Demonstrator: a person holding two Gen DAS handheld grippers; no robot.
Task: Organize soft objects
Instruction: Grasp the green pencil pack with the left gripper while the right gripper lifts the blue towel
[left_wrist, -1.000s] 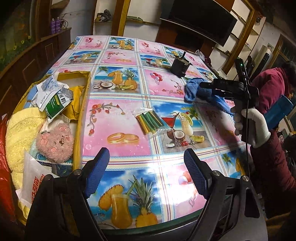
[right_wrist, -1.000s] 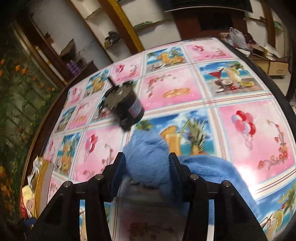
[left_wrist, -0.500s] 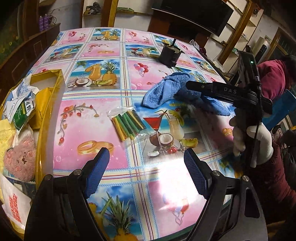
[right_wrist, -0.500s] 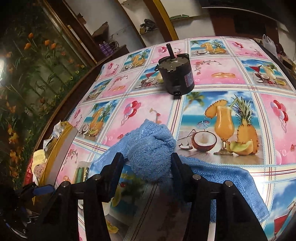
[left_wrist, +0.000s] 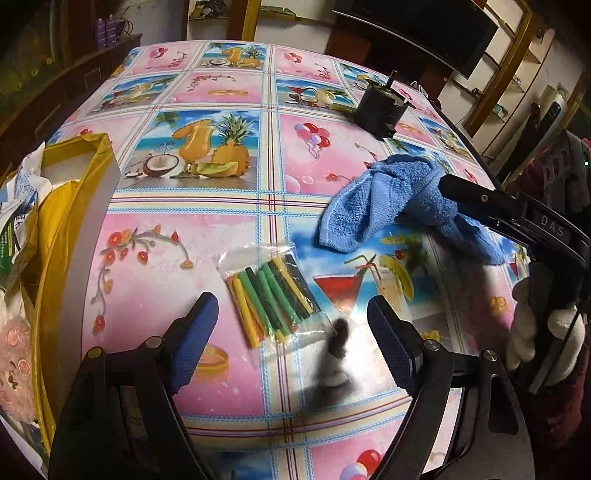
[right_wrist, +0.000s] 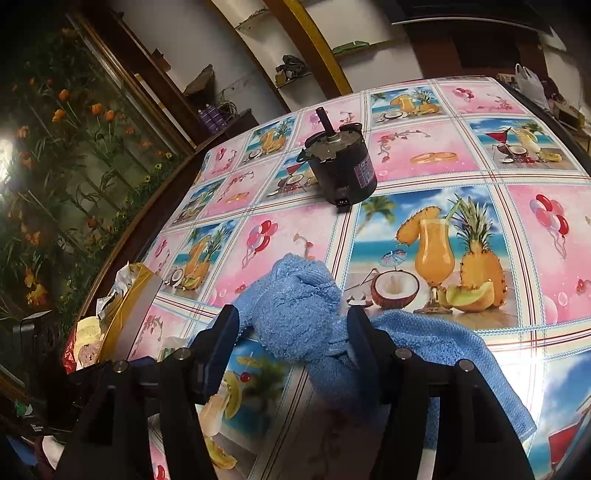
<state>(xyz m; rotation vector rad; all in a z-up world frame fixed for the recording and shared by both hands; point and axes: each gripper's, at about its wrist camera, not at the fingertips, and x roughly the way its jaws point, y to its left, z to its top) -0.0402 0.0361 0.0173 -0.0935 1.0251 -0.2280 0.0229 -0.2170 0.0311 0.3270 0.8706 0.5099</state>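
While I look across the table from left to right:
Box: one yellow box (left_wrist: 70, 236) at the left edge, stuffed with soft things and packets.
Tube bag: one clear bag of coloured tubes (left_wrist: 271, 295), just ahead of my left gripper (left_wrist: 291, 343), fingers spread wide, empty, angled down.
Towel: one blue towel (right_wrist: 295, 306), bunched on the table between the opening fingers of my right gripper (right_wrist: 291, 343).
Motor: one black motor (right_wrist: 341, 170), beyond the towel.
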